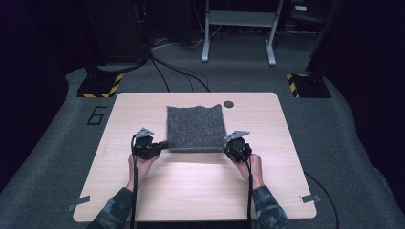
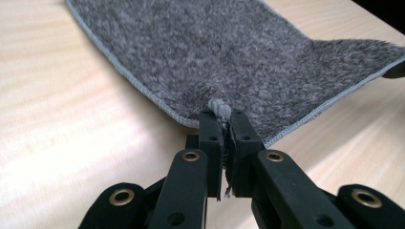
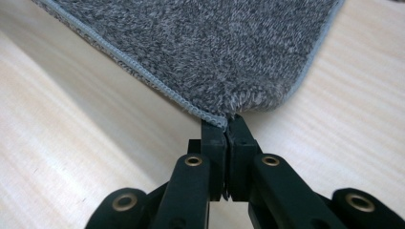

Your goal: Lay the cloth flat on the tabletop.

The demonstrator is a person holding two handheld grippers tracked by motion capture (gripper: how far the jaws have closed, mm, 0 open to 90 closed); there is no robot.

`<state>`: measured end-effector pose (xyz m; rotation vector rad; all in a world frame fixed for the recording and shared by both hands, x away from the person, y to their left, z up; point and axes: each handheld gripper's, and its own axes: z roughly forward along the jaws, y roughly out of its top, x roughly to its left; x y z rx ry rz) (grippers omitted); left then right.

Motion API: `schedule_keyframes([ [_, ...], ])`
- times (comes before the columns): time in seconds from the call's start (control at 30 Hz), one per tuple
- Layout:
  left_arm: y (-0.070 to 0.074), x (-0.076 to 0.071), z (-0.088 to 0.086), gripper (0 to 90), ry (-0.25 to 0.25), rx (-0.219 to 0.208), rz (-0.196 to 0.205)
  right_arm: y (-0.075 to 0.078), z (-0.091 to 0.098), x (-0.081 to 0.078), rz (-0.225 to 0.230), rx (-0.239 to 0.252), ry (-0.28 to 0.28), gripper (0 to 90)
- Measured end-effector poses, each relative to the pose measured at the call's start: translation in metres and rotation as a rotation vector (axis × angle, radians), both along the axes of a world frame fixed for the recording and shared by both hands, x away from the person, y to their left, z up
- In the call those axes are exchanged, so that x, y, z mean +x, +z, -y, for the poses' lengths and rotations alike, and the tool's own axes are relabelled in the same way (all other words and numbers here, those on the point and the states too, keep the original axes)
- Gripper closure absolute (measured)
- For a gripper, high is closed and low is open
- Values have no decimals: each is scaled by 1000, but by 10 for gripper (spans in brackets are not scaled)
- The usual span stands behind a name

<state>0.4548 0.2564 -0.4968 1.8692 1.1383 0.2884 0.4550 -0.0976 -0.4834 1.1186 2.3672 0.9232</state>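
High view: room dim, near-black at the left, right and far edges; light falls from above onto the worktop (image 1: pixel 200 191), which is the brightest surface, with a pale glare patch just near of the grey mat (image 1: pixel 196 128). Picture soft and low in detail; floor grainy. Left gripper view: even, warm light; a soft shadow lies on the wood under the mat's near edge (image 2: pixel 143 90); the left tool (image 2: pixel 222 119) is sharp at its tips and blurred at the near bottom; slight blur toward the far right corner. Right gripper view: similar light, a broad soft shadow left of the right tool (image 3: pixel 224 126); far mat pile softens.
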Motion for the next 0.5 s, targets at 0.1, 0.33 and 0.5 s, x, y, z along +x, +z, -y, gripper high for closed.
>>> schedule_keyframes([
  [0.1,-10,-11,-1,846,-8,-2,-18,-7,-1,-13,-14,-6,6,863],
  [0.33,-13,-33,-15,604,-32,-35,-71,-20,7,-37,-74,1,8,637],
  [0.5,5,-44,-37,351,38,-28,-17,-10,31,-44,-47,87,-14,406],
])
